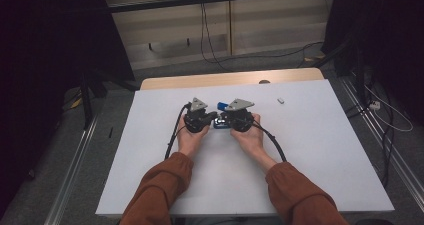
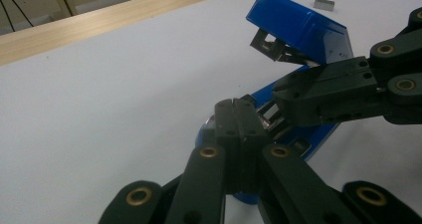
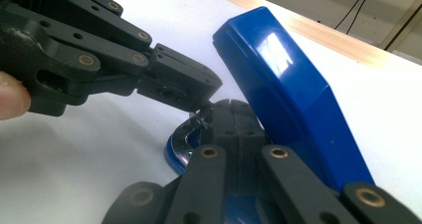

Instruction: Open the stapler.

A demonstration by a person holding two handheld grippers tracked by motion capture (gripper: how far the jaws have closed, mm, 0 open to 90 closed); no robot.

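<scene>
Stapler [image 2: 303,32] is sitting open near the middle of the white table [image 1: 310,150], between my two tools, its blue lid hinged up and its base flat on the surface. I am holding the left gripper [image 1: 214,117] and the right gripper [image 1: 223,118] tip to tip over that base, each with its jaws pressed fully together and nothing clamped between them. In the left gripper view the right tool's closed tip is coming in from the right and resting on the exposed metal channel of the base, just under the raised lid. Both tips are equally near, and the stapler's long axis seems to be running away from me toward the far edge (hard to judge from above). A small grey block [image 1: 281,100], perhaps staples, is lying well apart on the right gripper's side, so I judge the right hand better placed to fetch it.
</scene>
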